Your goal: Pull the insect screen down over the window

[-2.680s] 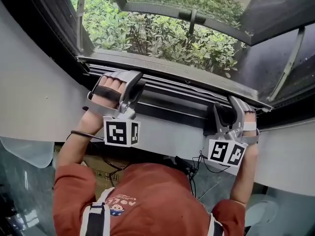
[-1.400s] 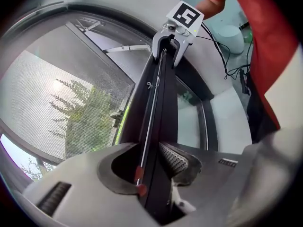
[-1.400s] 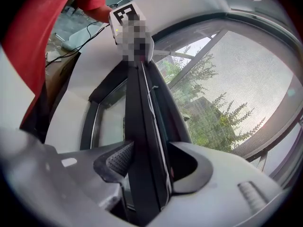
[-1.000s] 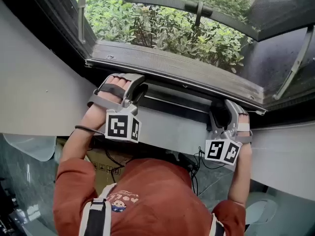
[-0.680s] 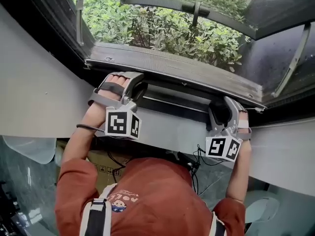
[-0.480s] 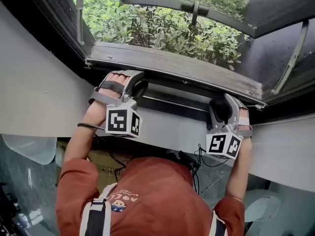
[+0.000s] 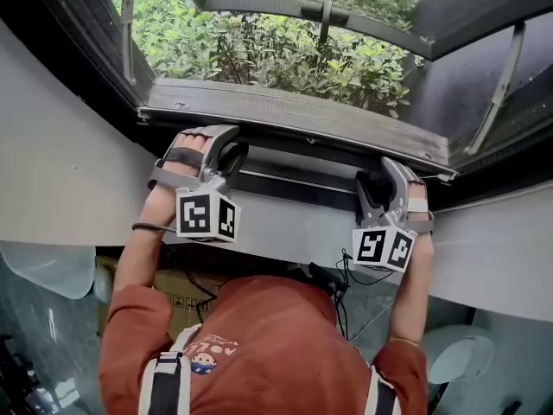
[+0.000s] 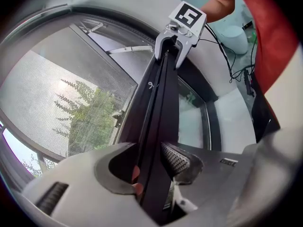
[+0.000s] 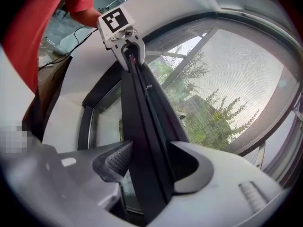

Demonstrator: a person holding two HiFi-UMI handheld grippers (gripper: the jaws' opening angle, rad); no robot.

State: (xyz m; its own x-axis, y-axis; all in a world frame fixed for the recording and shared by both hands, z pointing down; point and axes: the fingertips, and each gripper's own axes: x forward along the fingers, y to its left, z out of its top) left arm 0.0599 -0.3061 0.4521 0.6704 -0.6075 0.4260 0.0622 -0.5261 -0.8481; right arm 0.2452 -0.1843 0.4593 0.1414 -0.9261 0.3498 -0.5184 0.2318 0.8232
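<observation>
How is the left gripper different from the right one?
The left gripper sits near the pull bar's left end, the right gripper near its right end. Their marker cubes show different patterns. The left gripper's jaws have just been opening slightly. Both have the pull bar between their jaws.

Left tongs (image 8: pixel 154 168), near: jaws straddle the black screen bar (image 8: pixel 158 103), pads against it; the jaws have just opened slightly. The bar runs far to the right tongs (image 8: pixel 170 48), which straddle it. Mesh (image 8: pixel 57 93) lies left, a red sleeve (image 8: pixel 267 27) right.
</observation>
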